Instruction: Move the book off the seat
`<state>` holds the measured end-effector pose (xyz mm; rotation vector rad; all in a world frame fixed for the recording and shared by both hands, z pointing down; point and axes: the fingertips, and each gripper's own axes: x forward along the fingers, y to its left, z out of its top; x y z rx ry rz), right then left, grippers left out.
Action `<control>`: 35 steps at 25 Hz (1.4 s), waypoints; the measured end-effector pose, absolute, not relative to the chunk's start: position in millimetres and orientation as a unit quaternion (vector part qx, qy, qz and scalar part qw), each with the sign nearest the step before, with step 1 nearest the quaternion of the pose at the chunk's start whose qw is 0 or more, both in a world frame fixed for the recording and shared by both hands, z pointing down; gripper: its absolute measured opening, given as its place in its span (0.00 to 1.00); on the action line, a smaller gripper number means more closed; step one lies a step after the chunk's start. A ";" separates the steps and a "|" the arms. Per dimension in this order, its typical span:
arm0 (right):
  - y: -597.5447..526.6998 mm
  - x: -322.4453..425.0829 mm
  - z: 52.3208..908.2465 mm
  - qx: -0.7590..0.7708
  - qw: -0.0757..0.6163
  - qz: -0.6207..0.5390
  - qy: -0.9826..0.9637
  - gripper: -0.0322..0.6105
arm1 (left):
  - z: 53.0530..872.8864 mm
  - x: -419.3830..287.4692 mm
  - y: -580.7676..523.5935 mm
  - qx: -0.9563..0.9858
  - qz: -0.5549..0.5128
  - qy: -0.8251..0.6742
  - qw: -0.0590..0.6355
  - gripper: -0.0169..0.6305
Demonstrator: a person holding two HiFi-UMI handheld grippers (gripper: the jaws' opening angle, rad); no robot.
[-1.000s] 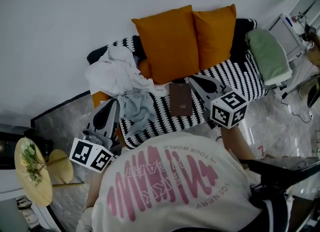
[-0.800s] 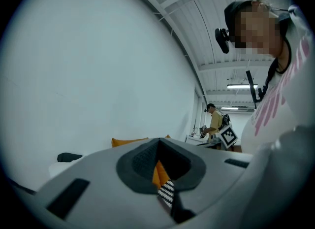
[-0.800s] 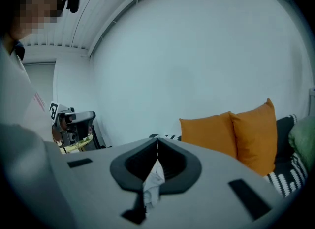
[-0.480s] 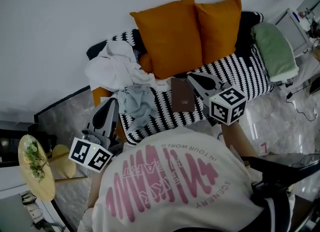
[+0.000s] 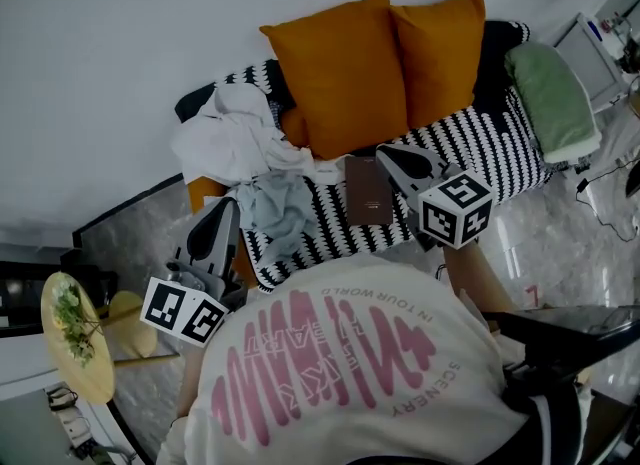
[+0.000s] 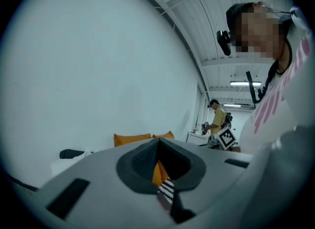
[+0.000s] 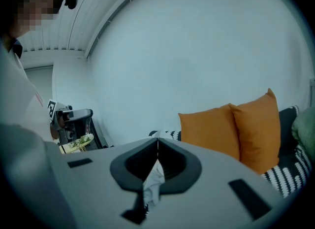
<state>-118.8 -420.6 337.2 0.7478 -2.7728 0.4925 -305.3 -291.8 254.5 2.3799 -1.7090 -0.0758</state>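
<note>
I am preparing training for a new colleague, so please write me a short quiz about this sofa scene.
1. True or false: the book lies on the patterned seat, in front of the orange cushions.
2. What lies to the left of the book in the head view? A) a pile of clothes B) a laptop C) a cup
3. Fill in: the jaws of the right gripper are ____.
Key: 1 true; 2 A; 3 shut.
</note>
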 end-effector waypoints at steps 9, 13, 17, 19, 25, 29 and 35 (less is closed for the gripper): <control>-426.2 -112.0 342.6 0.261 0.116 0.171 -0.943 0.07 | 256.8 -302.0 -298.3 0.808 -0.031 -0.578 0.108 0.04; -427.3 -106.2 347.3 0.263 0.120 0.177 -0.941 0.07 | 260.4 -297.2 -301.4 0.809 -0.031 -0.576 0.115 0.04; -425.7 -103.0 355.4 0.266 0.120 0.190 -0.937 0.07 | 264.3 -292.7 -301.3 0.811 -0.023 -0.572 0.124 0.04; -422.4 -102.9 361.1 0.267 0.122 0.197 -0.936 0.07 | 267.3 -291.8 -299.6 0.810 -0.018 -0.571 0.129 0.04; -411.6 -104.3 383.9 0.264 0.136 0.228 -0.927 0.07 | 275.1 -291.1 -295.4 0.806 -0.010 -0.572 0.150 0.04; -404.3 -104.4 404.3 0.266 0.149 0.258 -0.917 0.07 | 279.0 -287.7 -296.0 0.809 -0.013 -0.565 0.160 0.04; -393.4 -115.1 431.1 0.266 0.163 0.298 -0.902 0.07 | 287.0 -294.2 -297.2 0.811 0.000 -0.555 0.182 0.04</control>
